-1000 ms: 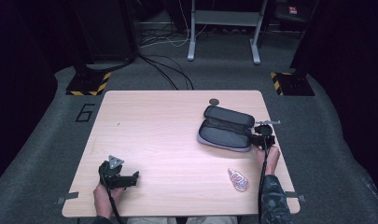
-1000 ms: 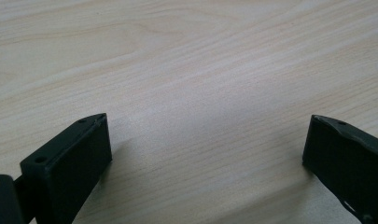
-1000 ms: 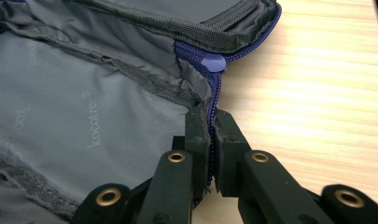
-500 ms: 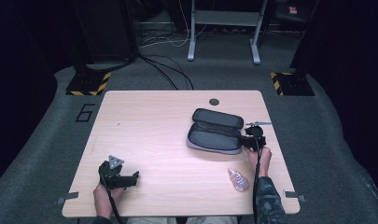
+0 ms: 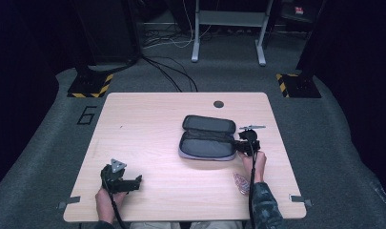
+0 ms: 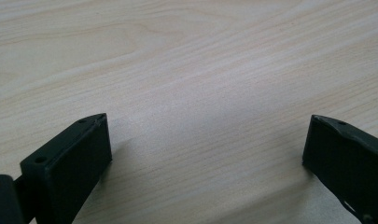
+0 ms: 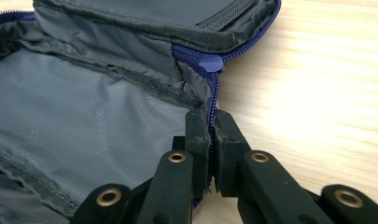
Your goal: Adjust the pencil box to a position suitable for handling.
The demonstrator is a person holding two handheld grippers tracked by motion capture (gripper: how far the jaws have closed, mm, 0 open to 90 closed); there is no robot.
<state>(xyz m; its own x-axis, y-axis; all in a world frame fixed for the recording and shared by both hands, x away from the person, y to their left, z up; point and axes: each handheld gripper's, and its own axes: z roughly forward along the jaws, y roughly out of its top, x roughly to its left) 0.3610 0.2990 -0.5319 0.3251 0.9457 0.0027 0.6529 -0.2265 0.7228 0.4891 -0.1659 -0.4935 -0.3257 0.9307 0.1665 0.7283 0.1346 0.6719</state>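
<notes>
Pale wood bench (image 5: 147, 129), my right tongs (image 7: 210, 140) clamped on open pouch (image 5: 207, 138) rim by the zipper, left tongs (image 6: 200, 154) wide, idle; best drag low, slow.

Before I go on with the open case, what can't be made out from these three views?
- Small clear-wrapped item near the table's front edge, high view: too small to identify, partly behind the right forearm.
- Open pencil case: its left part is cut off in the right gripper view.
- Pale print on the lining, right gripper view: too faint to read.
</notes>
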